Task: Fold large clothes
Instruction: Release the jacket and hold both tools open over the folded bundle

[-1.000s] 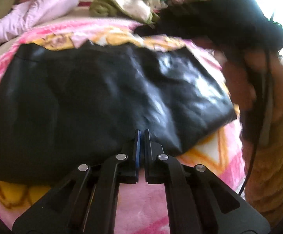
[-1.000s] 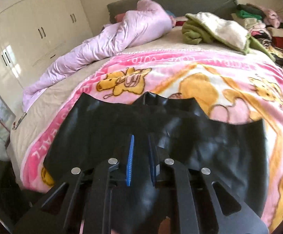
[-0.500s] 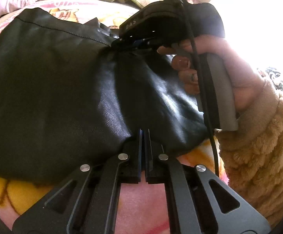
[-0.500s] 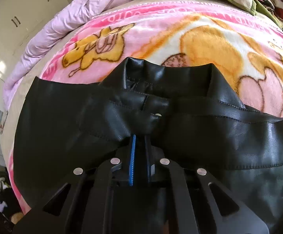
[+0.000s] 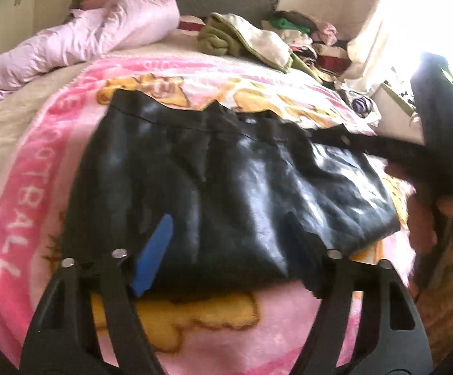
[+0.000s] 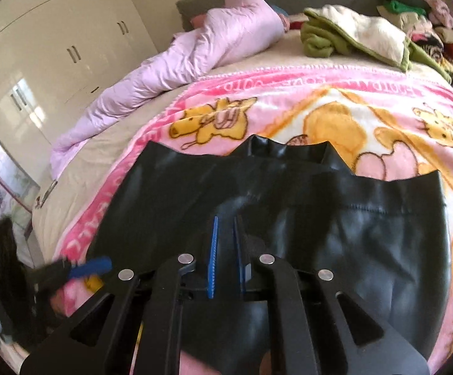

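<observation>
Black leather jacket (image 5: 226,193) lies spread flat on the pink cartoon blanket (image 5: 26,206) that covers the near part of the bed, collar toward the far side. Your left gripper (image 5: 226,250) has its jaws spreading apart over the near edge of the jacket; the blue pad (image 5: 153,253) sits on the left, and neither pad presses on the leather. Your right gripper (image 6: 226,250) has its jaws nearly together, with a narrow gap between the blue pads; a fold of the jacket appears to sit in that gap, but blur keeps me from telling whether it is pinched. In the right wrist view your left gripper shows at the near left corner of the jacket. Farther off, a lilac quilt (image 6: 195,53) lies bunched at the far left, and a green and white garment (image 6: 351,34) lies far right beside a heap of clothes (image 6: 429,22).
</observation>
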`<state>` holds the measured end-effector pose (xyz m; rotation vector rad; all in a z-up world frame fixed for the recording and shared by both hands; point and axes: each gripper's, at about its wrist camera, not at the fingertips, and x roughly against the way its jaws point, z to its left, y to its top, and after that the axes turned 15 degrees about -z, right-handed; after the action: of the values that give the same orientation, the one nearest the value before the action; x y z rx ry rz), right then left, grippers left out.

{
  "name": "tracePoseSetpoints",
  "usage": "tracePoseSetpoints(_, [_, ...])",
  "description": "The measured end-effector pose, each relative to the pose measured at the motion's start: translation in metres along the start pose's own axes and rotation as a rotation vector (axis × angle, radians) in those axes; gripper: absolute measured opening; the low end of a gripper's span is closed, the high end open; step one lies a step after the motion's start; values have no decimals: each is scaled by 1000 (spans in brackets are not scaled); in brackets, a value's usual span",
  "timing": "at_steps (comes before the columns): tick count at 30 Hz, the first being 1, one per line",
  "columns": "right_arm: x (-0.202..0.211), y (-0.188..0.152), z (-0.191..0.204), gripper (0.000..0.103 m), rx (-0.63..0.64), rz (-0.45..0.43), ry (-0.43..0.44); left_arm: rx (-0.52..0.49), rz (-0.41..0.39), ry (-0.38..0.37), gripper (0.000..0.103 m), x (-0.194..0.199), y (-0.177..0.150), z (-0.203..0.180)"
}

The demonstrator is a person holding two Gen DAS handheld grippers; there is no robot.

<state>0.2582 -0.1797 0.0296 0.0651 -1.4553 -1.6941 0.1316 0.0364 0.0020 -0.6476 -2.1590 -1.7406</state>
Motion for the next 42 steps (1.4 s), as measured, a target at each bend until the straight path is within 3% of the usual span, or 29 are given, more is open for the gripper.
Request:
tracePoseSetpoints(1, [3,-2,3,22,6,-7,-3,-4,-8,19,75,2,1,2])
tracePoseSetpoints(3, [10,-11,7,27,11,-16,-13,-9,-16,44,82,8,2,-2])
tracePoseSetpoints(12, [25,-53,21,27,48,3,-40,-10,-10,143,90,11,5,23])
tracePoseSetpoints(19, [22,-71,35,24,72,28,-13,84,11,216,93,6,1,62])
tracePoseSetpoints(22, [12,-80,33,23,61,66,-21,161,30,218,93,1,-3,81])
tracePoseSetpoints(25, [-4,-95,24,20,35,137,-51,263,88,197,93,-14,-11,106])
tracePoseSetpoints(28, [-12,-105,17,20,11,154,-51,360,146,167,93,-31,-22,125])
tracePoseSetpoints(35, [-14,-112,15,20,6,137,-55,445,124,104,93,-48,-21,133])
tracePoseSetpoints(37, [-13,-112,13,20,-6,133,-49,452,115,86,82,-48,-20,130])
tracePoseSetpoints(38, [-13,-112,11,20,-18,130,-44,464,108,62,63,-48,-18,129])
tracePoseSetpoints(40, [-11,-111,9,20,-30,128,-37,457,100,70,60,-46,-15,125])
tracePoseSetpoints(42, [-10,-111,7,20,-40,126,-30,434,96,74,48,-44,-13,119])
